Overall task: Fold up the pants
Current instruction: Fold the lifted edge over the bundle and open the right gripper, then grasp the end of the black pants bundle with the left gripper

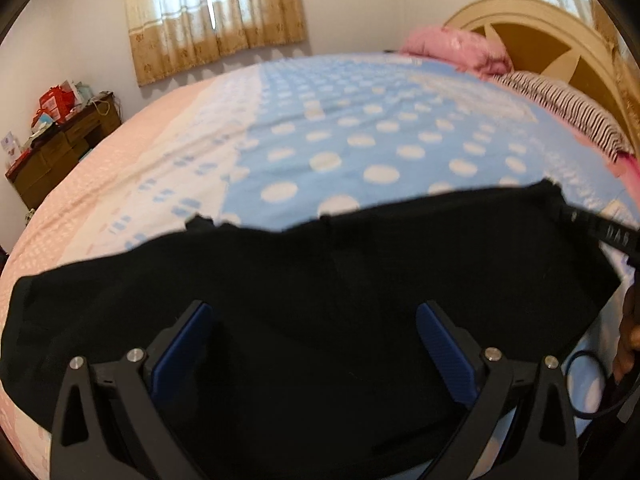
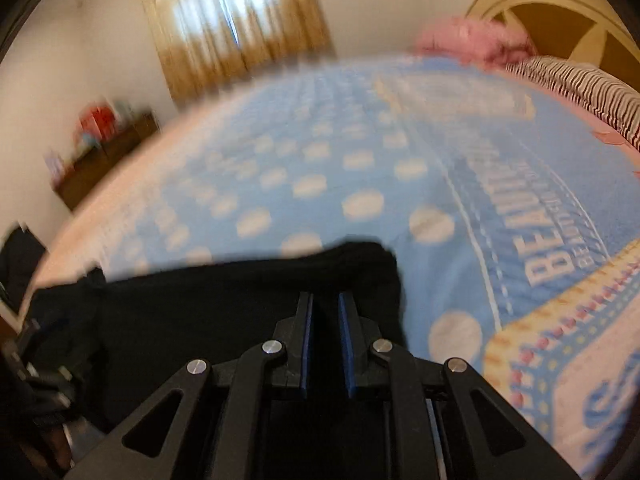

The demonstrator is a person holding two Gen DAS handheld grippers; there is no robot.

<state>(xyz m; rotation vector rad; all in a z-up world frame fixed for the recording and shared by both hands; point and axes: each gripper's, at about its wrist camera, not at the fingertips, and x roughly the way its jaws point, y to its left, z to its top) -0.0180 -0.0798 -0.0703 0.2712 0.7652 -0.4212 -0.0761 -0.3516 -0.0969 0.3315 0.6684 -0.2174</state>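
Note:
Black pants [image 1: 320,280] lie spread across the near part of the bed in the left wrist view. My left gripper [image 1: 316,312] is open, its blue-padded fingers wide apart over the black cloth, holding nothing. In the right wrist view, which is blurred, the pants [image 2: 240,292] lie in front, their right end bunched near the fingertips. My right gripper [image 2: 325,300] has its jaws nearly together with a narrow gap; black cloth lies between and under them, so it looks shut on the pants. The right gripper also shows at the far right of the left wrist view [image 1: 612,236].
The bed carries a blue blanket with white dots [image 1: 380,140] and a pink sheet [image 1: 100,200]. A pink quilt [image 1: 460,48] and striped pillow [image 1: 568,112] lie by the headboard [image 1: 560,40]. A wooden cabinet [image 1: 60,148] with clutter stands at the left wall.

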